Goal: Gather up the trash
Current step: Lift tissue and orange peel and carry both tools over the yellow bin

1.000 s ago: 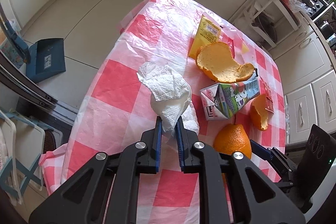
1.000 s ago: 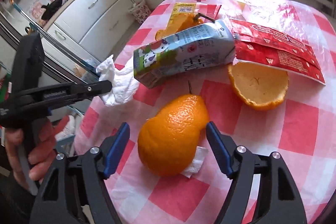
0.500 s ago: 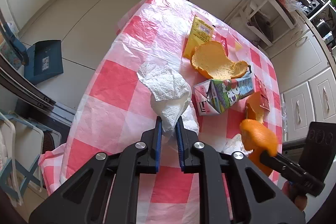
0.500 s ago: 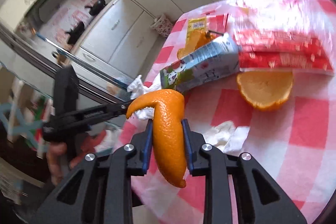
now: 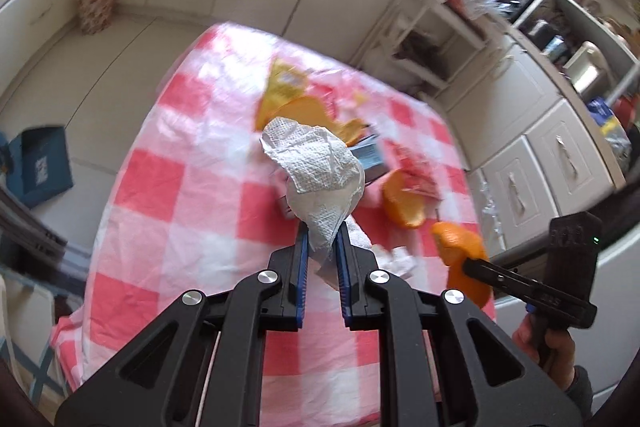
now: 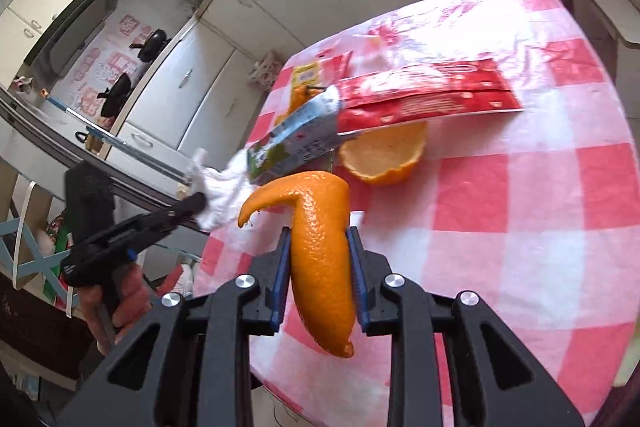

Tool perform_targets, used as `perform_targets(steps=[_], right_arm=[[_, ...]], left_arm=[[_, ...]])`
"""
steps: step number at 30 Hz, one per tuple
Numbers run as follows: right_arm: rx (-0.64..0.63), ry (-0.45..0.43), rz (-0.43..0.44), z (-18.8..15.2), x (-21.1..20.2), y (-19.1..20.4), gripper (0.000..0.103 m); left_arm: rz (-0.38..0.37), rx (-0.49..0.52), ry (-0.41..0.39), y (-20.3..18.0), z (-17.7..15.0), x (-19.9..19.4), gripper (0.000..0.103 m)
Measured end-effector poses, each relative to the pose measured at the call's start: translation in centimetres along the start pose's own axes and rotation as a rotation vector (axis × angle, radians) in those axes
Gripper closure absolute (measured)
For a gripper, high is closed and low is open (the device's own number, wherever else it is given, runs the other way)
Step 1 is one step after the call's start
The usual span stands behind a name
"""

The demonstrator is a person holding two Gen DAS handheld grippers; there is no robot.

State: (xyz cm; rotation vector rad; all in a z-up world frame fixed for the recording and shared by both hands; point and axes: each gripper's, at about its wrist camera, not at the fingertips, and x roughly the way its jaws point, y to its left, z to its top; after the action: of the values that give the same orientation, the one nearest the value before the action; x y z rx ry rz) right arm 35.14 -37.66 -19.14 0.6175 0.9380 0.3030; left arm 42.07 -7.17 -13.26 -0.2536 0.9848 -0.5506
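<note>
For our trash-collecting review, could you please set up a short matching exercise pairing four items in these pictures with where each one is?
Things:
1. paper towel
2. long orange peel
3. drink carton
4. red wrapper

Places:
A. lying flat on the tablecloth, beyond the cup-shaped peel
B. pinched in the left tongs
C. pinched in the right tongs
D. lying on its side on the table, between the towel and the red wrapper

Pairs: 1-B, 2-C, 3-D, 4-A
</note>
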Motion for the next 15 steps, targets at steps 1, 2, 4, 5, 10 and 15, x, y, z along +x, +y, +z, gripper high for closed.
perform_targets(steps=[1,2,4,5,10,15], right_arm=[[0.009,-0.013,-0.017,0.0,-0.6,-0.5,0.075],[0.019,-0.02,-0.026,-0.1,-1.0,-1.0,0.075],[0.037,-0.041,-0.047,-0.2,-2.1,-2.2,0.075],[0.041,-0.053,-0.062,-0.3,-2.7,-2.6,0.075],[0.118,-0.13,-0.167,-0.6,-6.4,-6.8,0.074],[0.235,-0.181,-0.313,-1.6,-10.6,-12.3,0.074]], left_arm=[[-0.015,0.018,-0.01,-0.6,0.0,-0.2,0.09],[-0.035,0.047,-0.018,-1.7,-0.1,-0.2,0.09],[-0.063,0.096,-0.025,-3.5,-0.2,-0.1,0.09],[-0.081,0.128,-0.024,-4.7,-0.4,0.1,0.09],[-0.159,0.267,0.009,-10.5,-1.9,1.5,0.09],[-0.245,0.36,0.073,-16.6,-3.9,4.1,0.09]])
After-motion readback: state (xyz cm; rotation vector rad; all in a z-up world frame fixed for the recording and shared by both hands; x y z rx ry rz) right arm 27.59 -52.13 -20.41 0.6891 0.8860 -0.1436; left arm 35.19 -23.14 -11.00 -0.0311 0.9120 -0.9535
